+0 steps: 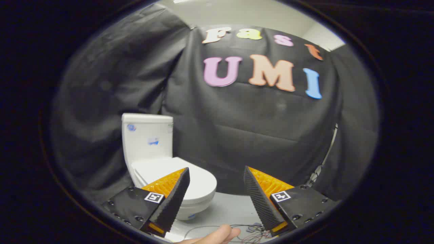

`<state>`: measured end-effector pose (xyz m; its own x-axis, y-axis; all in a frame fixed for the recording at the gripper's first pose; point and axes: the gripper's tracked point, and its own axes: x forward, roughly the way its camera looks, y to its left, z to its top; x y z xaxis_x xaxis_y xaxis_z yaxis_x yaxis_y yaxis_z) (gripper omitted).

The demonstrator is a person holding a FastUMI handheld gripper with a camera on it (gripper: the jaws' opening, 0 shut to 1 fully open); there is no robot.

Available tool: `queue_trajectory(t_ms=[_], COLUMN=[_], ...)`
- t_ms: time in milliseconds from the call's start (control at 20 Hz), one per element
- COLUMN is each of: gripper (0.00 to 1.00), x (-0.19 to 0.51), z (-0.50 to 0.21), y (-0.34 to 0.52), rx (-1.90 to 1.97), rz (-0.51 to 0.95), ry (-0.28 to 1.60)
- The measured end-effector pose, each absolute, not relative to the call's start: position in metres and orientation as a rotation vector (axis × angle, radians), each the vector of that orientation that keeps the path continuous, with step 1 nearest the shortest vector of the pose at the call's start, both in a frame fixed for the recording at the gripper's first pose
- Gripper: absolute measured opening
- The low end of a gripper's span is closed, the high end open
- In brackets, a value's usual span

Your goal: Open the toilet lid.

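While the toilet lid lies flat and closed on the bowl, the job is at its approach step: nothing has been touched yet. The gripper hangs in the air with its fingers spread wide apart and nothing between them. The toilet stands beyond the left finger and off to that side, its tank against the black cloth wall, and the finger's tip overlaps the lid in the view.

The next move, as I judge it, calls for swinging the gripper toward the left and down to the front rim of the lid, getting a finger under its edge or pinching that edge, then lifting it back toward the tank. The lid looks smooth and thin at the rim, so a slip is possible.

Below the fingers, a person's hand shows its fingertips. Thin wires lie loose on the pale floor between the fingers, close to the toilet's base. They do not block the lid, but a low pass could snag them.
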<state>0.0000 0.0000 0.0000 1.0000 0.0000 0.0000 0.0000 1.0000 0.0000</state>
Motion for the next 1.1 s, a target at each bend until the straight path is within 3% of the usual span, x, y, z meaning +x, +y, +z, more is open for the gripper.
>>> queue_trajectory(t_ms=[200,600,800,1100], gripper=[0.98,0.97,0.98,0.98], x=[0.024,-0.040,-0.080,-0.069], z=[-0.030,-0.080,-0.071,-0.057], y=[0.057,0.105,0.117,0.119], rx=[0.170,0.313,0.338,0.345], rz=[0.080,-0.052,-0.111,-0.135], ry=[-0.009,0.050,0.007,-0.035])
